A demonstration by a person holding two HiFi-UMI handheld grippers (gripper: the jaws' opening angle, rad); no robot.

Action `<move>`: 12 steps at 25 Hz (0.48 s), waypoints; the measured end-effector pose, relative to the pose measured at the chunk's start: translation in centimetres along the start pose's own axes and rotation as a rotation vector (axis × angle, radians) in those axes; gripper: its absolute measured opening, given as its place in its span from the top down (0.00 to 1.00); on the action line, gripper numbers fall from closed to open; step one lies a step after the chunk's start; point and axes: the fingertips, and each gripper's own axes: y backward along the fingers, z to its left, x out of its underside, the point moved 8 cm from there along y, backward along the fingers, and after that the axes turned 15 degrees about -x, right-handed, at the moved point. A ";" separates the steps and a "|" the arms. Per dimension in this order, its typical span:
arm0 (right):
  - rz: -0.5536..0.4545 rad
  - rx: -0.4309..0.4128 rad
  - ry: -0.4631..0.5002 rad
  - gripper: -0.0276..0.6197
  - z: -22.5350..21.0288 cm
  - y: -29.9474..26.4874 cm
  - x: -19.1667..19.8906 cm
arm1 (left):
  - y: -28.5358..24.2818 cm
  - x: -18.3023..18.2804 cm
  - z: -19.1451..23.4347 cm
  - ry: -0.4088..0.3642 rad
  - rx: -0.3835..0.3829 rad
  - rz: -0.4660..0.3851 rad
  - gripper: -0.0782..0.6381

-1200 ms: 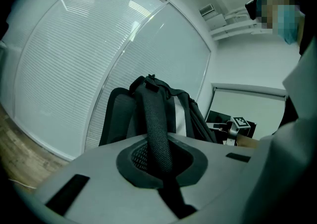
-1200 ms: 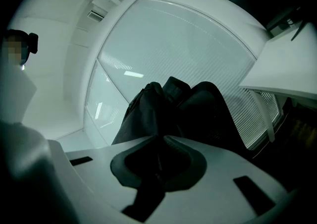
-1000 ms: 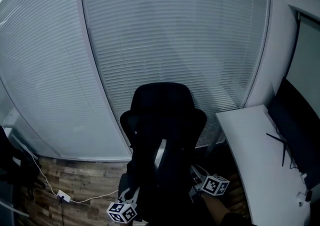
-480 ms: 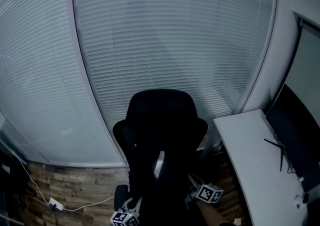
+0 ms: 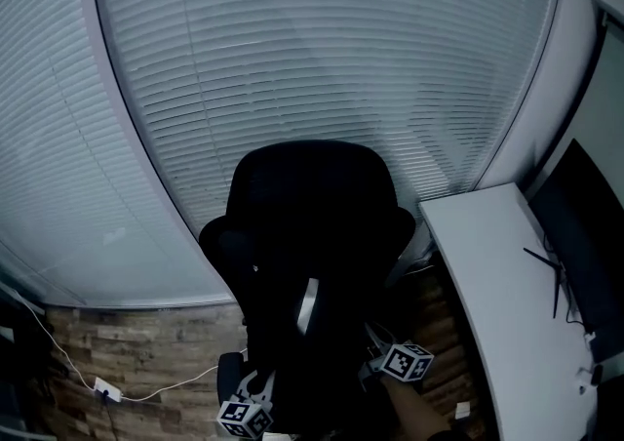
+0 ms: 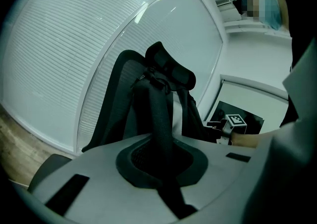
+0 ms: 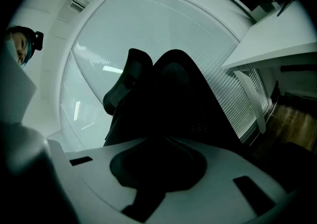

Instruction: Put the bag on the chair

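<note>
left gripper [image 6: 161, 161] clamps bag strap [image 6: 159, 114]; right gripper [image 7: 157, 166] grips bag [image 5: 327, 337] (before chair [image 5: 312, 185]).

The chair [image 5: 312, 234] is showing matt black, and its back is looking like fine mesh cloth in the gripper views. The bag [image 6: 161, 119] is presenting a matt black woven strap with a slight rib. The left gripper [image 6: 161, 163] and the right gripper [image 7: 158, 168] are showing smooth, matt grey plastic shells. From 9 to 2 o'clock in the head view, the blinds [image 5: 322, 59] are appearing as thin pale slats with a soft sheen. At 8 o'clock the floor [image 5: 127, 361] is showing matt wood-grain planks. At 4 o'clock the desk [image 5: 497, 283] is looking smooth, white and faintly glossy.
</note>
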 end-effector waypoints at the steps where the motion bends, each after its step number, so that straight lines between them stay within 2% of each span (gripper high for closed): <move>1: 0.000 0.004 -0.002 0.87 -0.4 -0.3 0.1 | -0.5 0.3 0.3 0.004 -0.008 0.001 0.86; 8: 0.007 0.046 -0.023 0.87 -3.4 -1.6 1.4 | -3.5 1.8 1.8 0.021 -0.052 0.044 0.86; 12: 0.037 0.074 -0.018 0.87 -4.9 -1.8 2.3 | -5.0 3.2 3.1 0.034 -0.107 0.093 0.86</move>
